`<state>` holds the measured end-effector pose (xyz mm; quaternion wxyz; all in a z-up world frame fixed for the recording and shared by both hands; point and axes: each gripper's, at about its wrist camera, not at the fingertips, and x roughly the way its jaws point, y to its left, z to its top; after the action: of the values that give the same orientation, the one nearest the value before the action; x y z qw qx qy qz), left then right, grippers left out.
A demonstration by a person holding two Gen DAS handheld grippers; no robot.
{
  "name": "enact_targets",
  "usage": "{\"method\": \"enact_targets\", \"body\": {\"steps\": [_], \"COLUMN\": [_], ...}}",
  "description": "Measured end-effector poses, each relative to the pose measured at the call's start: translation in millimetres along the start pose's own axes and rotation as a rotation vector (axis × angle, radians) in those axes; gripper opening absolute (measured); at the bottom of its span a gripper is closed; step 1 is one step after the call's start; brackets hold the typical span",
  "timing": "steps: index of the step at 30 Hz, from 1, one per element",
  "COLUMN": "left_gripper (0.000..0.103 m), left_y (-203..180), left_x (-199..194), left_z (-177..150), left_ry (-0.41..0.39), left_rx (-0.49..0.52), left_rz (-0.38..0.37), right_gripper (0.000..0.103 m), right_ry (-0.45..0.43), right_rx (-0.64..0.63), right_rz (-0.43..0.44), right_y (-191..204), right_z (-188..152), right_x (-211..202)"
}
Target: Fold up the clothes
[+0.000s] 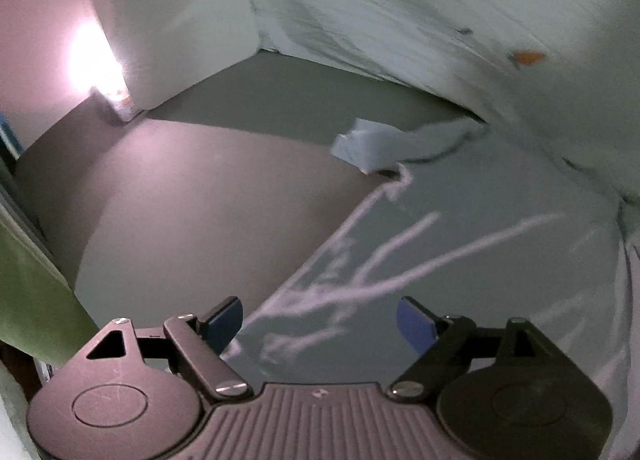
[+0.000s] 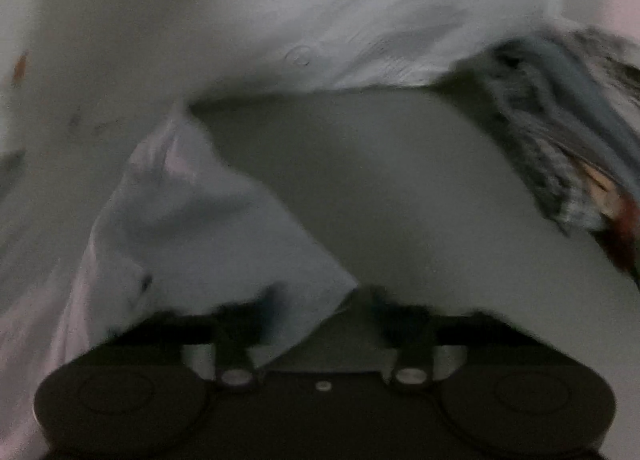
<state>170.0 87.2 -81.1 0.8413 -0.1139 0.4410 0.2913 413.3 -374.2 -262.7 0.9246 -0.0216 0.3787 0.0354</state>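
Observation:
A pale white garment point(image 1: 460, 244) lies partly spread on the grey table point(image 1: 208, 196), with bright creases near me and a folded corner point(image 1: 368, 144) farther off. Part of it hangs lifted across the upper right point(image 1: 440, 12). My left gripper point(image 1: 320, 320) is open just above the cloth's near edge, blue pads point(image 1: 416, 324) apart, holding nothing. In the right wrist view the same white garment point(image 2: 208, 220) drapes over my right gripper point(image 2: 320, 312). Its fingers are dark, blurred and partly covered by cloth; they look spread apart.
A pile of grey, blue and red patterned clothes point(image 2: 568, 132) lies at the right. White walls point(image 1: 168, 20) enclose the table's far side, with a bright light point(image 1: 92, 56) at the left. A green surface point(image 1: 36, 292) borders the near left.

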Motion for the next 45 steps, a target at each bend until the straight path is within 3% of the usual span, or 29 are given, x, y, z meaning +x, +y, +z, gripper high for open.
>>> {"method": "enact_targets", "body": {"steps": [1, 4, 7, 10, 12, 13, 15, 16, 18, 21, 23, 26, 31, 34, 39, 41, 42, 44, 45], "left_gripper": [0.085, 0.085, 0.085, 0.085, 0.085, 0.085, 0.085, 0.086, 0.089, 0.089, 0.09, 0.09, 0.09, 0.09, 0.09, 0.09, 0.087, 0.06, 0.035], "left_y": [-7.0, -25.1, -35.2, -40.1, -39.7, -38.1, -34.3, -31.4, -24.7, -17.5, -14.9, -13.0, -3.2, -0.8, -8.4, -15.1, -18.0, -17.5, -14.6], "left_x": [-2.1, -4.3, -2.3, 4.1, 8.2, 9.7, 13.1, 16.0, 24.7, 39.3, 50.0, 66.0, 107.7, 139.6, 197.6, 220.2, 230.4, 242.4, 245.4], "left_z": [-2.7, -8.9, -13.9, -18.8, -20.7, -21.0, -20.2, -19.1, -15.8, -9.4, -3.3, 6.6, 37.9, 65.3, 103.6, 110.1, 112.5, 122.0, 129.3], "left_ry": [0.001, 0.008, 0.02, 0.045, 0.058, 0.06, 0.062, 0.065, 0.074, 0.065, 0.029, -0.054, -0.226, -0.291, -0.277, -0.252, -0.241, -0.222, -0.209], "left_rx": [0.027, 0.095, 0.132, 0.152, 0.164, 0.168, 0.168, 0.163, 0.156, 0.194, 0.289, 0.448, 0.681, 0.741, 0.798, 0.835, 0.85, 0.83, 0.802], "left_rz": [0.007, 0.021, 0.024, 0.015, 0.008, 0.005, 0.001, -0.005, -0.028, -0.065, -0.1, -0.123, -0.097, -0.151, -0.322, -0.346, -0.353, -0.383, -0.405], "right_gripper": [0.001, 0.001, 0.001, 0.004, 0.007, 0.014, 0.044, 0.058, 0.059, 0.07, 0.082, 0.087, 0.087, 0.087, 0.087, 0.087, 0.087, 0.087, 0.087], "right_ry": [-0.013, -0.086, -0.152, -0.128, -0.092, -0.077, -0.064, -0.074, -0.076, -0.037, -0.025, 0.028, 0.148, 0.164, 0.167, 0.17, 0.171, 0.179, 0.183], "right_rx": [-0.038, -0.174, -0.158, -0.107, -0.157, -0.182, -0.182, -0.146, -0.058, 0.028, 0.034, -0.004, -0.073, -0.136, -0.144, -0.11, -0.103, -0.114, -0.134], "right_rz": [0.008, -0.079, -0.209, -0.223, -0.318, -0.36, -0.385, -0.367, -0.309, -0.159, -0.053, 0.048, 0.054, 0.044, -0.024, -0.05, -0.059, -0.073, -0.083], "right_y": [3.3, 1.5, -32.2, -61.4, -52.1, -44.4, -32.8, -28.2, -16.3, 19.4, 52.2, 108.9, 195.5, 236.7, 286.3, 303.2, 310.6, 326.5, 333.4], "right_z": [2.2, 21.5, 54.3, 78.2, 78.4, 75.4, 66.3, 60.0, 45.6, 17.9, -2.9, -35.8, -74.1, -78.4, -73.2, -71.2, -70.8, -72.5, -73.7], "right_x": [-2.6, -11.3, -6.3, 18.4, 32.5, 33.6, 25.0, 13.8, -10.2, -49.8, -77.0, -108.2, -132.4, -137.8, -137.8, -137.8, -137.8, -138.0, -139.0]}}
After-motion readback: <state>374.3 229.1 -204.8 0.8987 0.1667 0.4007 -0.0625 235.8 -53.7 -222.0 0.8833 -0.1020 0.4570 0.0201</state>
